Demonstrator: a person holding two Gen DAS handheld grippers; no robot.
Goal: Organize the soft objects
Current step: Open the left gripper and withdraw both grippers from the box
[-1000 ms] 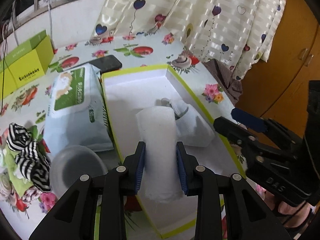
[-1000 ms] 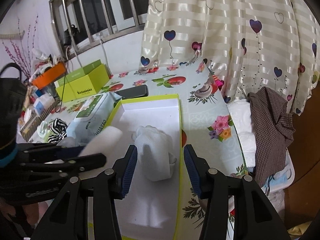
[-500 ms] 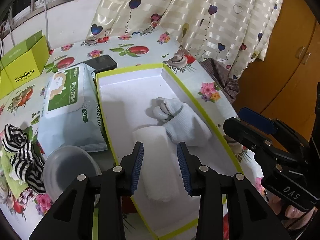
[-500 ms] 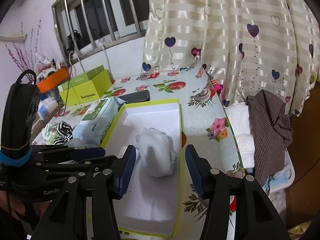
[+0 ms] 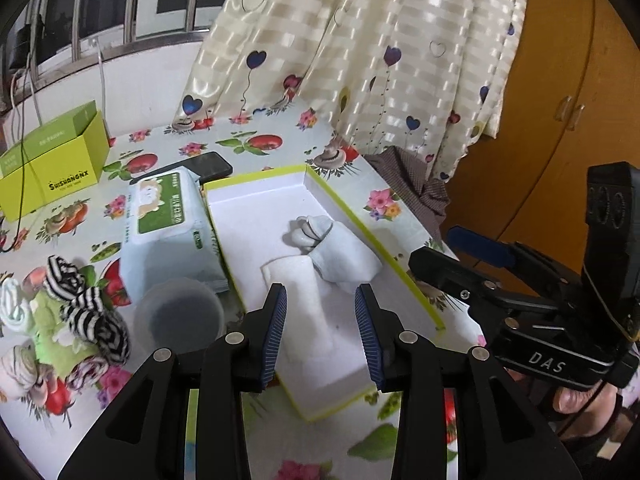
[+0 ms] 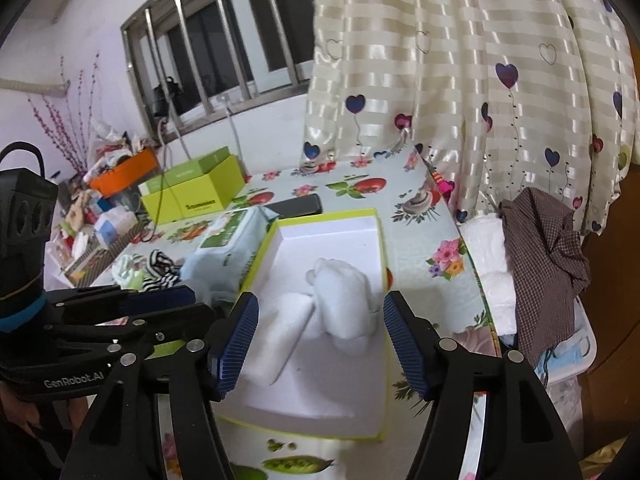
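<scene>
A shallow white box with a yellow-green rim [image 5: 344,204] [image 6: 380,240] lies on the floral tablecloth. Inside it lie a rolled white cloth [image 5: 308,304] [image 6: 280,328] and a bundled white sock pair [image 5: 336,248] [image 6: 344,296], side by side. My left gripper [image 5: 320,332] is open and empty, raised above the near end of the roll. My right gripper [image 6: 320,344] is open and empty, above the box's near part. A pile of rolled socks, striped black-and-white [image 5: 88,312] [image 6: 160,268] and pale ones [image 5: 16,308], lies at the left.
A wet-wipes pack [image 5: 168,224] [image 6: 228,248] lies against the box's left side, with a translucent bowl [image 5: 180,316] in front of it and a black phone [image 5: 200,166] behind. A green carton [image 5: 52,160] stands at far left. Curtain and checked cloth [image 6: 544,256] hang at right.
My left gripper let go of the white roll, which now lies in the box, and has opened wider and pulled back and up. My right gripper opened wider and drew back too.
</scene>
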